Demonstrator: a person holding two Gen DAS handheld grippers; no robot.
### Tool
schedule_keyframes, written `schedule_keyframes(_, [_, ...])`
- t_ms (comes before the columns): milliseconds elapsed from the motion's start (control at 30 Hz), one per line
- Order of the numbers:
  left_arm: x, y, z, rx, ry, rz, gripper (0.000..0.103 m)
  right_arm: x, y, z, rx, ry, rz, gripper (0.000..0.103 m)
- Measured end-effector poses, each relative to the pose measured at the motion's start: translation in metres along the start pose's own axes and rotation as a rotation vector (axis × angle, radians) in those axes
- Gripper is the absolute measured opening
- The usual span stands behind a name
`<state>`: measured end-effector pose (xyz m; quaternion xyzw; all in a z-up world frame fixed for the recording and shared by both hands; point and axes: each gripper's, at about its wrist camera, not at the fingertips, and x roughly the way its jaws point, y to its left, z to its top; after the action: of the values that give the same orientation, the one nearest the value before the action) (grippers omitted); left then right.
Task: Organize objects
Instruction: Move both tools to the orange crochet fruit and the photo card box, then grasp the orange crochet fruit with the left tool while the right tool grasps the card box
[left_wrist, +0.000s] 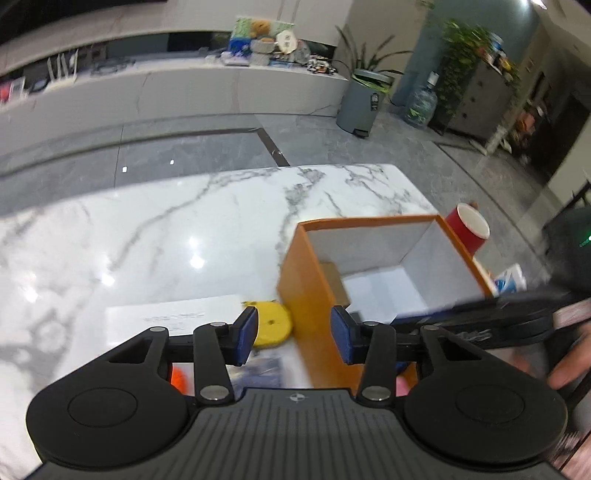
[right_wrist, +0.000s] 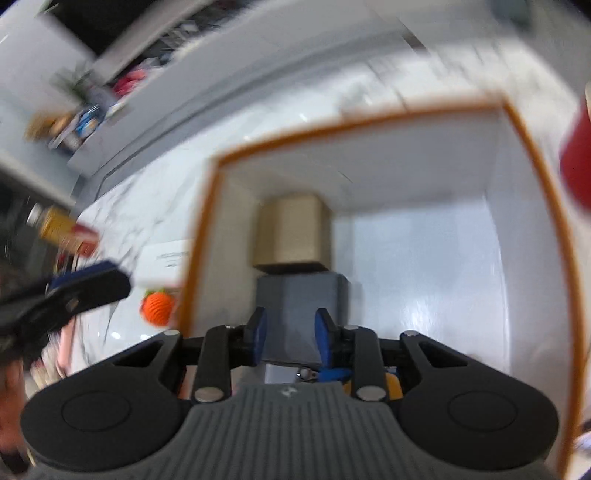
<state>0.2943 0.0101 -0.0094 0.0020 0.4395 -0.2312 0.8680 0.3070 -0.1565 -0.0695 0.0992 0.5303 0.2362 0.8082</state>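
- Worktop (left_wrist: 166, 229): white marble pattern with grey veining, glossy.
- Box (left_wrist: 306, 291): orange outside and along the rim, white inside.
- Cup (left_wrist: 467, 227), beyond the box toward the worktop's far right corner: red outside, white inside.
- Round disc (left_wrist: 271, 323), touching the box's left wall: yellow.
- Knitted ball (right_wrist: 158, 308), left of the box: orange with a green top.
- Paper sheet (left_wrist: 177, 317) near the front edge: white with faint grey print.
- Block (right_wrist: 295, 232) inside the box: tan.
- Block in front of it (right_wrist: 301, 299): grey.
- Left gripper (left_wrist: 293, 338): black body, blue pads (left_wrist: 247, 336).
- Right gripper (right_wrist: 290, 336): the same black and blue.
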Motion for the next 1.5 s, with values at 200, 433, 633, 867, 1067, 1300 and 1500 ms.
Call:
schedule_keyframes(200, [-0.029,0.014,-0.014,0.132,-0.002,0.045,0.050,-0.038,0.064,-0.013,-0.346,-0.123,0.053,0.036])
schedule_keyframes(433, [-0.018,0.037,-0.040,0.269,0.046,0.086,0.050,-0.007,0.131,-0.017,-0.690,0.022,0.009,0.040])
schedule_keyframes(633, [0.020,0.059,-0.051,0.312,0.127,0.068,0.050,0.051,0.158,-0.019,-0.891,0.198,-0.041,0.045])
schedule_keyframes(867, [0.047,0.086,-0.057,0.278,0.142,-0.002,0.060,0.111,0.173,-0.021,-1.058,0.373,-0.130,0.065])
schedule_keyframes(1067, [0.061,0.099,-0.060,0.250,0.143,-0.029,0.064,0.148,0.177,-0.017,-1.118,0.485,-0.181,0.068])
schedule_keyframes(1300, [0.073,0.107,-0.063,0.229,0.151,-0.051,0.064,0.169,0.175,-0.008,-1.080,0.544,-0.182,0.068])
schedule_keyframes(1500, [0.074,0.110,-0.066,0.202,0.144,-0.063,0.061,0.179,0.171,-0.005,-1.039,0.559,-0.173,0.066])
